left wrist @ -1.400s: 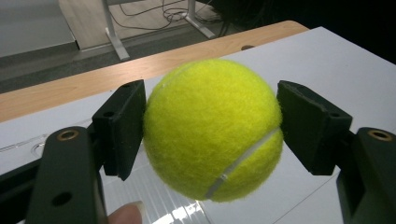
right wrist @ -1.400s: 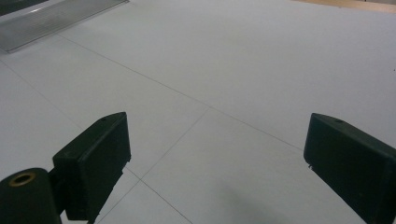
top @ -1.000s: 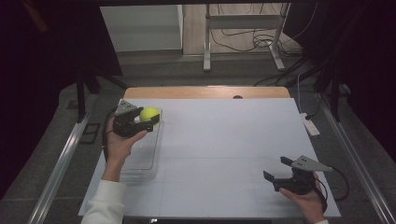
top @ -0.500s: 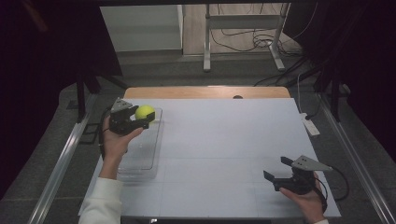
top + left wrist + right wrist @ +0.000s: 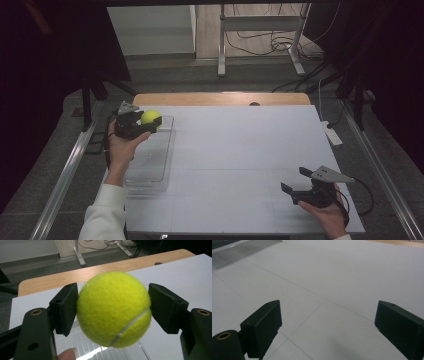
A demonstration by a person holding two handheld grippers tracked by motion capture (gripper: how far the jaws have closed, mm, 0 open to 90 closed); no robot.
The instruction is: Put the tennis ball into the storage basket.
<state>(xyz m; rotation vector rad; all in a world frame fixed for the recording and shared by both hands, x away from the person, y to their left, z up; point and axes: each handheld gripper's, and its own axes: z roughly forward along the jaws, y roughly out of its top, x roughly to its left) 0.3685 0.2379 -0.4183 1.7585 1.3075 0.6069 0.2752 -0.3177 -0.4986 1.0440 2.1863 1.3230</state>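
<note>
The left gripper (image 5: 145, 121) is clamped on the tennis ball (image 5: 150, 117), with the clear tray (image 5: 161, 165) just below. Lower before letting go, so the ball cannot bounce out. The right gripper (image 5: 296, 181) rests wide open, empty.

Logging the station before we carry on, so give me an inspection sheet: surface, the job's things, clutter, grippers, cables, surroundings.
Surface: white table top, wooden strip at its far edge.
Job's things: yellow tennis ball held above the far end of a clear tray at the table's left side.
Clutter: nothing seen on the white top.
Grippers: left gripper shut on the ball; right gripper open, nothing between its jaws, low over the near right corner.
Cables: one trails from the right gripper; a tangle lies on the floor beyond the table.
Surroundings: metal stand legs behind the table, dark at both sides.
</note>
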